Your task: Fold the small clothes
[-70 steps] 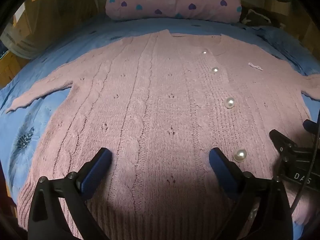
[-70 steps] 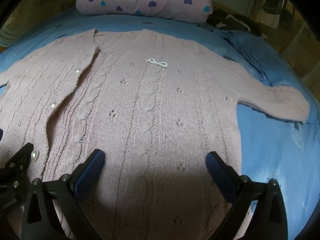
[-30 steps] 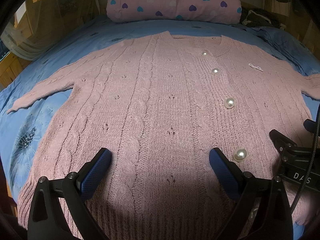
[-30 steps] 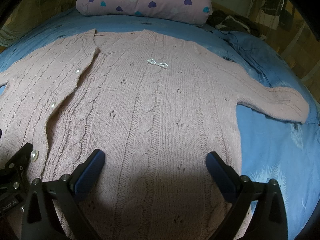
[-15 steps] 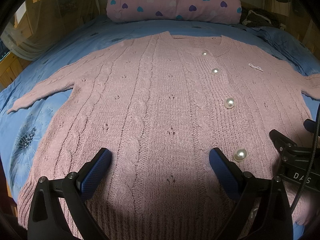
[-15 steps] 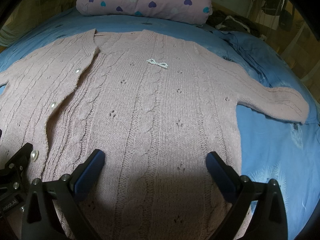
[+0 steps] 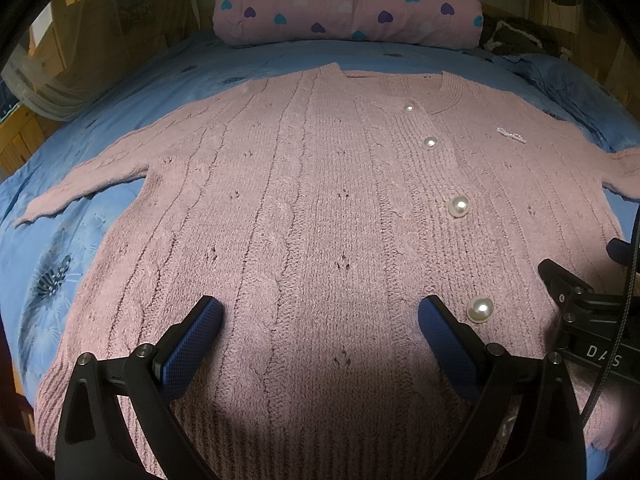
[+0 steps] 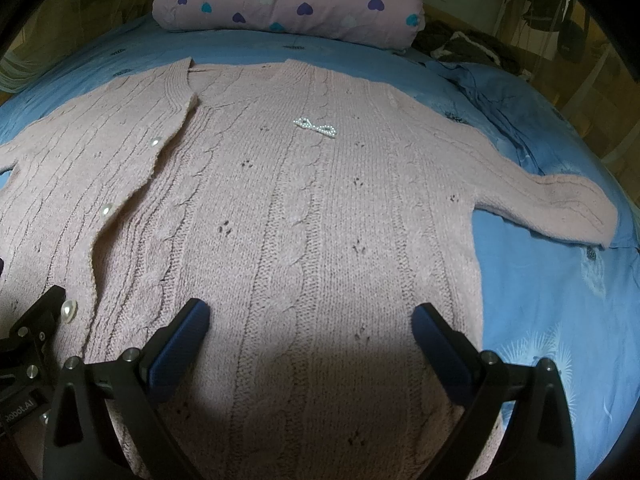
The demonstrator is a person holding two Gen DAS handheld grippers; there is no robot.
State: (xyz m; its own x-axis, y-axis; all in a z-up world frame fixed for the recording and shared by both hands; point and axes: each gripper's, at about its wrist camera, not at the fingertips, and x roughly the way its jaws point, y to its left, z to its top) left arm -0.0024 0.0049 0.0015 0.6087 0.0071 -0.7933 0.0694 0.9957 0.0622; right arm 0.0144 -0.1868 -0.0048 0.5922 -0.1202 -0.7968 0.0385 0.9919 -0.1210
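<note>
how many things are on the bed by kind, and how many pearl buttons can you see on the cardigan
Cardigan: 1
Pillow: 1
Pearl buttons visible: 4
Bow brooch: 1
Dark clothes heap: 1
Tongs: 2, left, right
Total: 10

Dim, warm indoor light here, both views sharp in the centre. A dark rounded shadow falls across the near hem of the pink cable-knit cardigan. Heavy fisheye bending curves the blue floral bedsheet, and black vignette fills the corners.
</note>
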